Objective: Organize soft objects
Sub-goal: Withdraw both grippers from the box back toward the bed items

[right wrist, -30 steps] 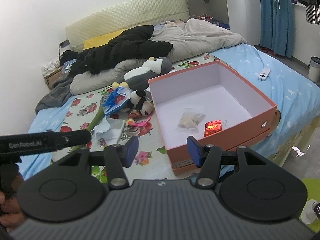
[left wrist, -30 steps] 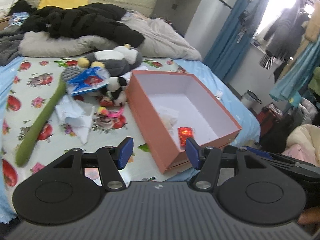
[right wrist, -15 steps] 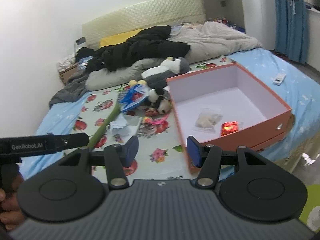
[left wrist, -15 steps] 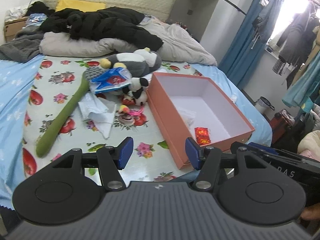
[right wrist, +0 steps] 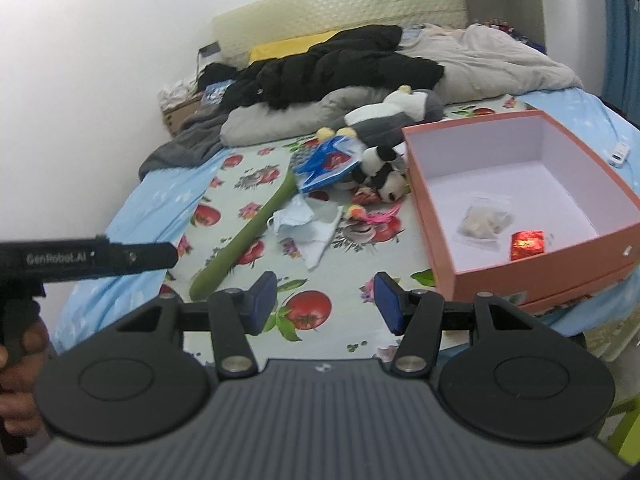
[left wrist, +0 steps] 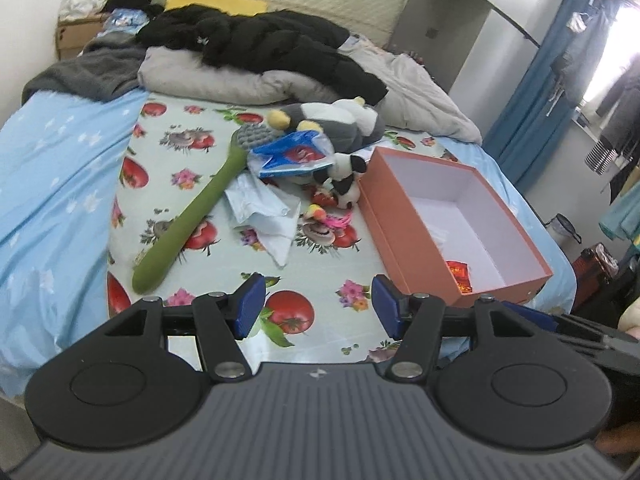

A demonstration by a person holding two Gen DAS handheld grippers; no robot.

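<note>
Here, on a fruit-print sheet (left wrist: 328, 272), a heap of soft things waits beside an open box (left wrist: 404, 236). From the left: a long green plush (left wrist: 188, 220) lies slantwise, its grey knitted head (left wrist: 252, 136) toward the pillows; just right of it sits a crumpled white cloth (left wrist: 264, 212), and above that a blue-and-red packet (left wrist: 292, 156) rests on the pile. Behind the packet lies a grey-and-white penguin (left wrist: 340, 124), and a small panda (left wrist: 344, 184) lies against the box's left wall, with a pink-feathered toy (left wrist: 328, 216) just in front of it. The orange box, white inside, holds a red foil packet (left wrist: 460, 274) near its front wall; the right wrist view also shows a clear bag (right wrist: 484, 220) beside it. A black coat (left wrist: 272, 48) sprawls across grey bedding (left wrist: 224, 80) at the head of the bed. The left gripper (left wrist: 318, 308) hovers over the sheet's near edge with its blue pads spread and nothing between them; the right gripper (right wrist: 324, 300) likewise stands spread and empty above the sheet, the box to its right. At the far left of the right wrist view, a hand (right wrist: 16, 368) grips the left tool's black handle.
</note>
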